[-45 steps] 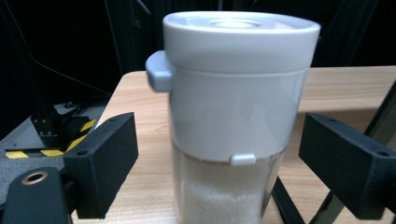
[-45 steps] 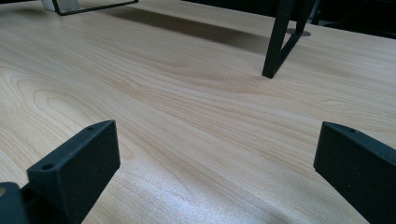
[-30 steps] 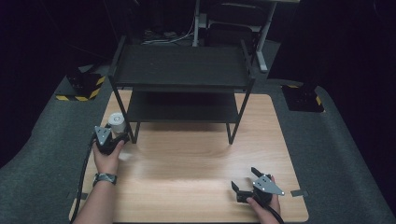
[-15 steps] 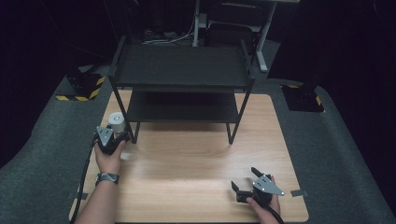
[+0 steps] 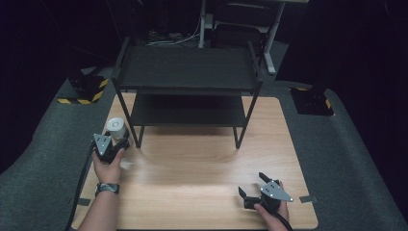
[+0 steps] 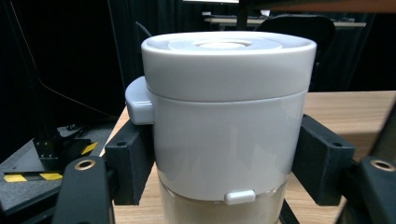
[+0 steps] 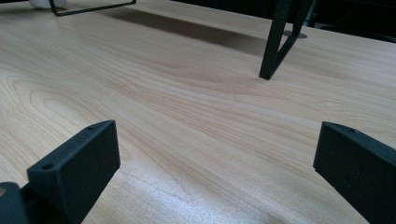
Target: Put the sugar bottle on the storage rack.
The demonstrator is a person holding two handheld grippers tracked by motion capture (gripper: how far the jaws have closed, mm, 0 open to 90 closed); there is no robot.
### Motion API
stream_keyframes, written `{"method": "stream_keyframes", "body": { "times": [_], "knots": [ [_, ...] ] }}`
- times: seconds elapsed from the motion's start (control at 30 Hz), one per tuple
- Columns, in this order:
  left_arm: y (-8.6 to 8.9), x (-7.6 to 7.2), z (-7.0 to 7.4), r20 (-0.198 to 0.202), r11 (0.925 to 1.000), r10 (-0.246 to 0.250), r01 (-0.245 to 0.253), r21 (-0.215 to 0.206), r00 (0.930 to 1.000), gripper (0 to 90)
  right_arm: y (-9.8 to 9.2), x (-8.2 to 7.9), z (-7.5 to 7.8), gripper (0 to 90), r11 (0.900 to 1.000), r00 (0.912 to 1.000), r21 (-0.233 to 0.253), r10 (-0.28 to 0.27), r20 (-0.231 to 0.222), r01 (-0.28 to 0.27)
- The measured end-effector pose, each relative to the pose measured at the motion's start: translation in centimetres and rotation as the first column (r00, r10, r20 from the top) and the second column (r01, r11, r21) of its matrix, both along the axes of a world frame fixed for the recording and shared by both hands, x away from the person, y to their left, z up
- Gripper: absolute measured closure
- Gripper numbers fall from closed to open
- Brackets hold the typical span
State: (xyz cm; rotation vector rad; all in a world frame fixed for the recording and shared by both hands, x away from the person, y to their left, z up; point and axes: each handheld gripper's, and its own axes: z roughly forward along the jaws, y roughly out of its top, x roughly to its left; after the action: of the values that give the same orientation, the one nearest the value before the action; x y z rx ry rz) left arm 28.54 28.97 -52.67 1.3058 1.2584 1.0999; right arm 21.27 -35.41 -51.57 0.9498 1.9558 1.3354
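At the table's left edge, beside the black shelf (image 5: 187, 82), the left gripper (image 6: 224, 172) clamps a white lidded jar (image 6: 226, 116) that could tip against the frame, while the right gripper (image 5: 257, 190) rests wide open and empty.

1. The table (image 5: 202, 159) top is pale wood with visible grain and a faint sheen
2. The white canister (image 6: 224, 116) looks like smooth plastic with a satin gloss, its lower part translucent
3. The two-tier shelf rack (image 5: 187, 72) appears matt black
4. Gripper pads (image 7: 77, 168) are matt black, likely plastic
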Motion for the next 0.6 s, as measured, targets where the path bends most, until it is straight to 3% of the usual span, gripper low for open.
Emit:
{"method": "stream_keyframes", "body": {
  "times": [0.23,0.4,0.6],
  "knots": [
    [-0.4,-2.2,0.7,0.003,0.9989,0.000,0.000,0.046,1.0000,30.1,-0.1,0.0,0.0,0.3,1.000,1.0000,0.003,0.004,0.000,-0.004],
    [-1.6,-4.1,1.7,0.005,0.9975,-0.010,0.010,0.071,0.9999,30.1,-0.2,0.1,-0.1,0.3,1.000,1.0000,0.009,0.010,0.001,-0.010],
    [-3.2,-6.2,2.7,0.007,0.9974,-0.028,0.027,0.067,0.9996,30.1,-0.3,0.1,-0.2,0.3,1.000,0.9999,0.016,0.015,0.002,-0.015]
  ]
}}
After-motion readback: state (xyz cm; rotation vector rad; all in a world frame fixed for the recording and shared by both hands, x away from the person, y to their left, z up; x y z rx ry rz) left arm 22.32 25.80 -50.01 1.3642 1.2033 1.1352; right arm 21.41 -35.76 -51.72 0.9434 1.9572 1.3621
